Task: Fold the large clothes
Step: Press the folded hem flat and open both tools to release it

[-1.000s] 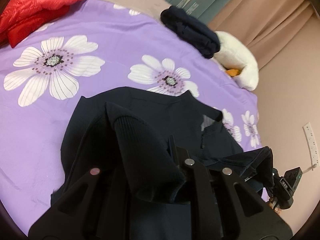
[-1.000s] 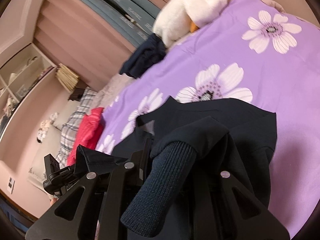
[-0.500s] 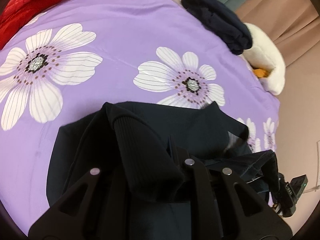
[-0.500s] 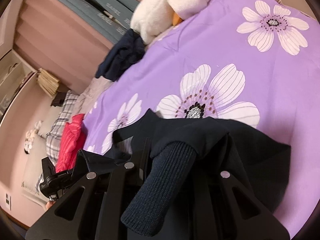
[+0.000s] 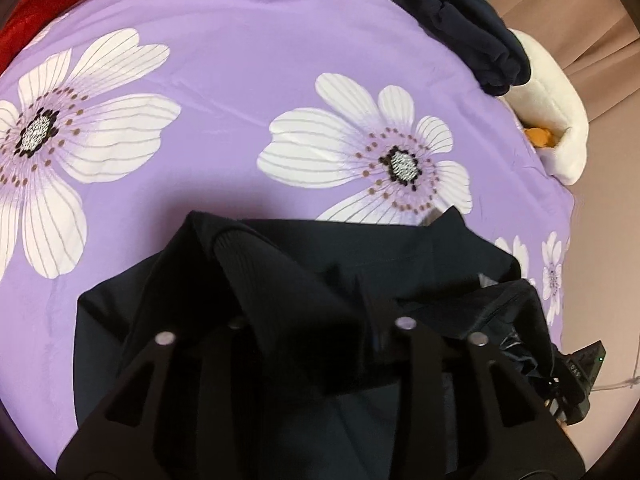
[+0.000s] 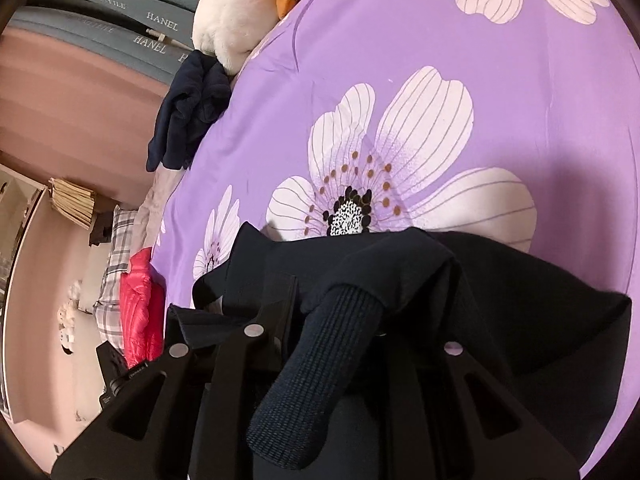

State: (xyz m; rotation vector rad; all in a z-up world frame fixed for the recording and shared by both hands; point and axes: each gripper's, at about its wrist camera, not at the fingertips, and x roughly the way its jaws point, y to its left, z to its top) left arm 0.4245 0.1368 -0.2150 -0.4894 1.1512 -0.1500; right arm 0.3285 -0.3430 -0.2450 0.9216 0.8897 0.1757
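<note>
Dark navy cloth: the garment [image 5: 360, 264] lies bunched on the purple flowered bedspread [image 5: 224, 80], at its near part just under both grippers; one ribbed cuff [image 6: 320, 364] hangs over the right gripper's fingers.
Change, view: since a second ago both cameras have come closer to the bed; the white flowers fill more of each view and the red jacket [image 5: 44, 4] has slid to the far corner of the left view.
Change, garment: its front edge now rests lower on the spread, with less purple showing near the grippers.
Left gripper [image 5: 320, 320]: its jaws have just been opening; navy cloth is still draped between the fingers, and whether the pads still press on it I cannot tell.
Right gripper [image 6: 336, 312]: narrow, closed on the navy cloth beside the cuff, much as before.
Containers: the shelf unit at the left edge of the right view is too small and blurred to read what it holds.
Count, garments: one navy in hand, one folded dark pile [image 5: 460, 24] at the far edge, one red jacket.
Count, other: one white plush toy [image 6: 240, 12] beside the dark pile; one plaid pillow [image 6: 116, 264].
</note>
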